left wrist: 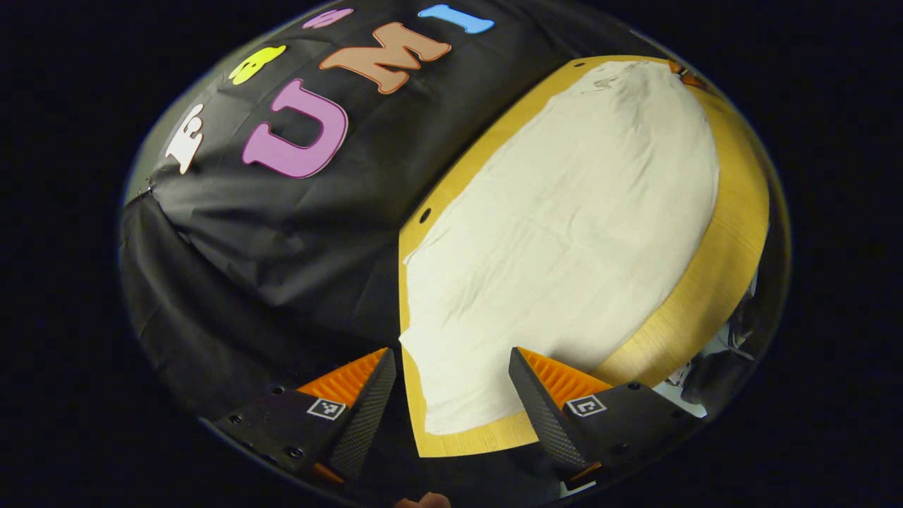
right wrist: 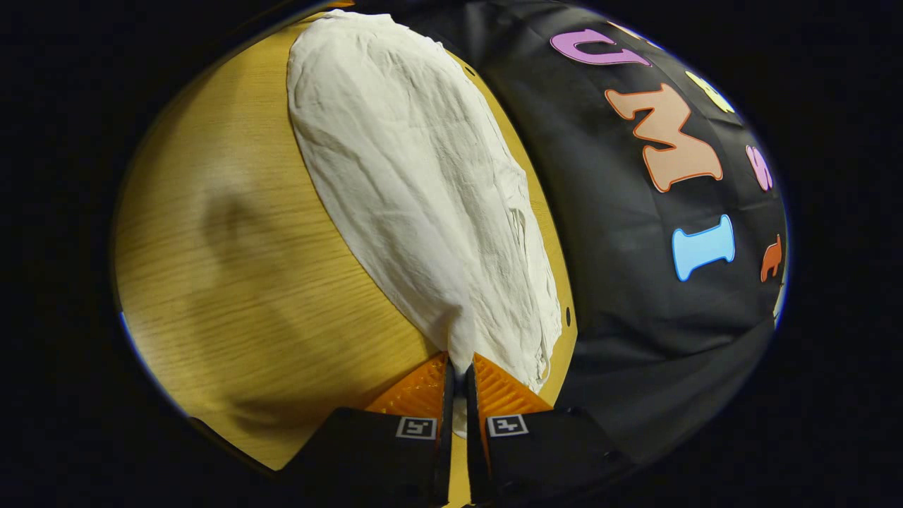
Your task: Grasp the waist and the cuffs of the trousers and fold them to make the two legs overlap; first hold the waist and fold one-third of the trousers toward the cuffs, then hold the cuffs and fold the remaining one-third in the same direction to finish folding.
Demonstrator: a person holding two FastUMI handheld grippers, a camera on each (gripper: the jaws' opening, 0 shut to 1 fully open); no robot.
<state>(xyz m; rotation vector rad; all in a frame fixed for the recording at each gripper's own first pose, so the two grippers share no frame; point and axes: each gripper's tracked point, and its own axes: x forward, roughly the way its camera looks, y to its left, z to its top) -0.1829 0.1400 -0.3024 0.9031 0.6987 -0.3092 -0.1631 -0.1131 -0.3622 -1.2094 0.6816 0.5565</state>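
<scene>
Currently the trousers (left wrist: 564,233) lie flat along the far side of the wooden table (left wrist: 734,240), next to the booth's black cloth wall (left wrist: 282,240). Left gripper (left wrist: 451,361) has its jaws wide apart, hovering over the near end of the cloth at the table corner, gripping nothing; I can't tell if either finger touches the fabric. Right gripper (right wrist: 460,367) is closed down to a thin gap, both fingers pinching an edge of the trousers (right wrist: 423,190), fabric bunching into the pinch. Bare tabletop (right wrist: 233,268) beside it
</scene>
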